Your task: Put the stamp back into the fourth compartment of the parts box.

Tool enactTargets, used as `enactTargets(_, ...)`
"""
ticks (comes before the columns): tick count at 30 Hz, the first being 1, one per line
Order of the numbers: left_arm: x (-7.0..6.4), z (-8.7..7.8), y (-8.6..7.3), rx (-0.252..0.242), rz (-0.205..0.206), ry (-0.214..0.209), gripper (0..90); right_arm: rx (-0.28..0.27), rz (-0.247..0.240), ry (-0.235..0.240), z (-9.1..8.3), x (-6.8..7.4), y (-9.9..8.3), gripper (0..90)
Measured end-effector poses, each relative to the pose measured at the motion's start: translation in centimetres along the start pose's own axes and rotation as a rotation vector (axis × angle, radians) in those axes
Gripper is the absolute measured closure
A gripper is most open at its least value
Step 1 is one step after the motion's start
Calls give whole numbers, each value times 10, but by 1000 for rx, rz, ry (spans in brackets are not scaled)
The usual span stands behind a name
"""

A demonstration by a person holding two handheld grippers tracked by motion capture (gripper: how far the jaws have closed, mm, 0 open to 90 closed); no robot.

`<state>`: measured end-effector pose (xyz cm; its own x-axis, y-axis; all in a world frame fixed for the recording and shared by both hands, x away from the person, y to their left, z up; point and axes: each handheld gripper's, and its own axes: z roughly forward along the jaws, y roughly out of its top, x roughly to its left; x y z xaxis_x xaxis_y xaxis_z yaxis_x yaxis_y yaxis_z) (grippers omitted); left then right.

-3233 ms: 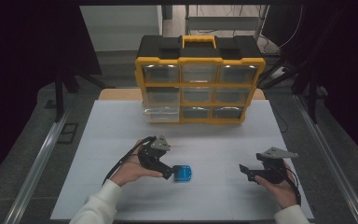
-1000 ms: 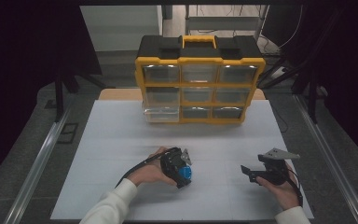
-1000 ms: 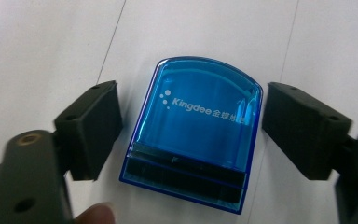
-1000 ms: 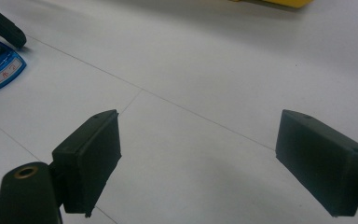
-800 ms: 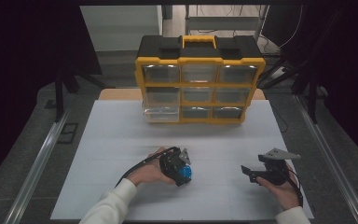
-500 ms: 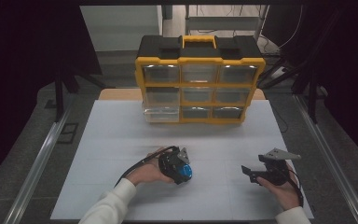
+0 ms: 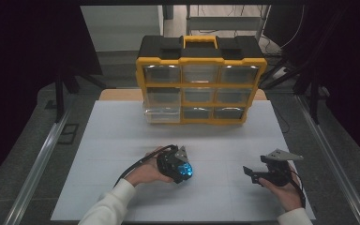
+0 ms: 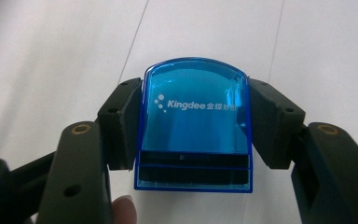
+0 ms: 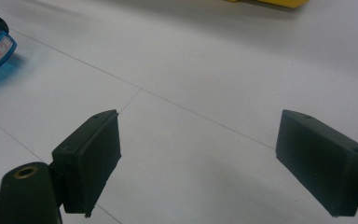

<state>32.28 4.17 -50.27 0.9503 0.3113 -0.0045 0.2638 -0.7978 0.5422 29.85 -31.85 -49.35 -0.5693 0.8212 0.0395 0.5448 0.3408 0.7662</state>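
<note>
Left tool has moved onto the stamp, now clamped. Keep grip square; lift straight toward 12 o'clock. Right tool open.

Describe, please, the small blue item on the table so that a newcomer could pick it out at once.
Start at the yellow drawer organiser at the far side of the white table, then come toward the near edge, left of centre. There the left gripper is shut on a blue stamp. It is translucent blue, round-topped, with "Kingdee" printed in white; nothing else on the table is blue.
</note>
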Motion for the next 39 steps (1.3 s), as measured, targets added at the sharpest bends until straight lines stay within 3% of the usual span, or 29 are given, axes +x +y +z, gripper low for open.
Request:
enactTargets(27,-3,-30,-1,-100,6,47,418,1,-1,-1,0,0,0,143)
enactTargets(39,-6,-38,-2,-118,14,56,418,1,-1,0,0,0,0,143)
